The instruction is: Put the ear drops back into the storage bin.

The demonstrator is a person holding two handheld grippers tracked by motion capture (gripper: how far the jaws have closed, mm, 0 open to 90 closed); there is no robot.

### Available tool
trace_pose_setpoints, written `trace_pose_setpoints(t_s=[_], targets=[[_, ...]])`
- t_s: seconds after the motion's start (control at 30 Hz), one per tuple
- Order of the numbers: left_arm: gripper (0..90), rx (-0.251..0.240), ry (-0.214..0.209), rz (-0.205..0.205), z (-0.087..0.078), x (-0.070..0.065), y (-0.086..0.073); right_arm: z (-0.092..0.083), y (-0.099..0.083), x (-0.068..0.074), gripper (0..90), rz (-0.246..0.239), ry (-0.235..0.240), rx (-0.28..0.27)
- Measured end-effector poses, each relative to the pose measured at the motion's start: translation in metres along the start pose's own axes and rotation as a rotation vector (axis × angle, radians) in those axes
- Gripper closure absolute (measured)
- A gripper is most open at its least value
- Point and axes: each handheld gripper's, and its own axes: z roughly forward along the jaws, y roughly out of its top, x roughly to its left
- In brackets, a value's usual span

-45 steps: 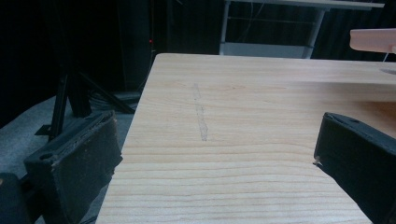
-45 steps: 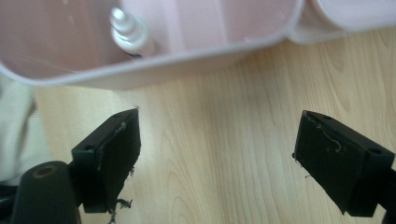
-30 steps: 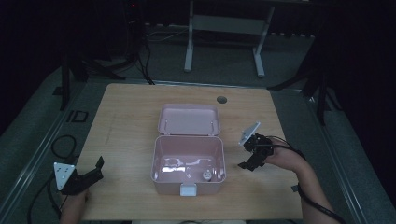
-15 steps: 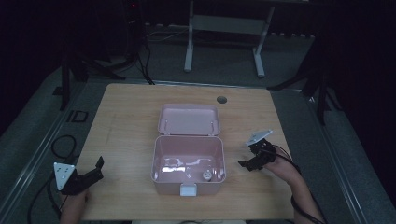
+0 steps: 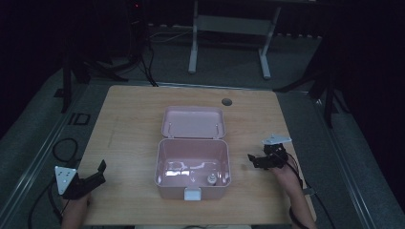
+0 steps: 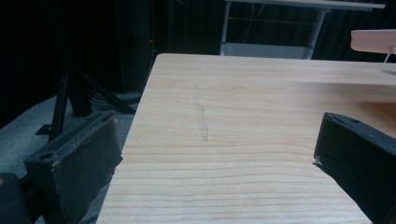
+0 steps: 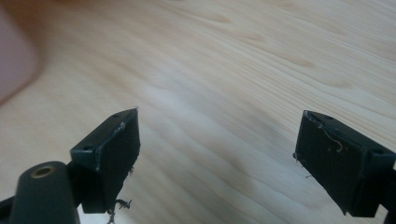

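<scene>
Pink box (image 5: pixel 193 164) stands open at the table's (image 5: pixel 129 119) middle. Right gripper (image 5: pixel 261 161), jaws wide apart and empty, has been lowered to the table just beside it. Left gripper (image 5: pixel 88 182), equally open and empty, has been kept still near the corner. No grasp seems begun.

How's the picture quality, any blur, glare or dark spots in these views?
High view: dim, surroundings nearly black, glare inside the pink box. Left gripper view: sharp table grain. Right gripper view: bright, box edge soft and blurred.
</scene>
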Motion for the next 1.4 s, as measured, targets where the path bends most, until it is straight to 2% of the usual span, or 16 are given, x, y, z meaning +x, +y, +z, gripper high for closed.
trace_pose_setpoints(t_s=[0.1, 0.23, 0.5, 0.57, 0.7, 1.07, 1.13, 1.4], targets=[[0.5, 0.000, 0.000, 0.001, 0.000, 0.000, 0.000, -0.001, -0.005, -0.002, 13.6, 0.041, -0.071, -0.033], [0.5, 0.000, 0.000, 0.002, 0.000, 0.000, 0.000, -0.002, -0.011, -0.004, 13.4, 0.073, -0.117, -0.053], [0.5, 0.001, 0.000, -0.001, 0.000, 0.000, 0.000, -0.002, -0.021, -0.003, 12.5, 0.115, -0.149, -0.100], [0.5, -0.001, 0.000, -0.002, 0.000, 0.000, 0.000, -0.001, -0.023, -0.003, 11.7, 0.137, -0.169, -0.114], [0.5, 0.001, 0.000, 0.008, 0.000, -0.001, 0.000, -0.001, -0.028, -0.006, 11.7, 0.169, -0.174, -0.125], [0.5, 0.000, -0.003, 0.004, 0.000, 0.000, 0.000, -0.009, -0.041, -0.012, 11.3, 0.256, -0.318, -0.196], [0.5, 0.001, -0.004, 0.003, 0.000, 0.000, 0.000, -0.010, -0.043, -0.013, 11.3, 0.277, -0.320, -0.204], [0.5, 0.002, -0.001, 0.002, 0.000, 0.000, 0.000, -0.006, -0.044, -0.010, 11.3, 0.251, -0.323, -0.186]])
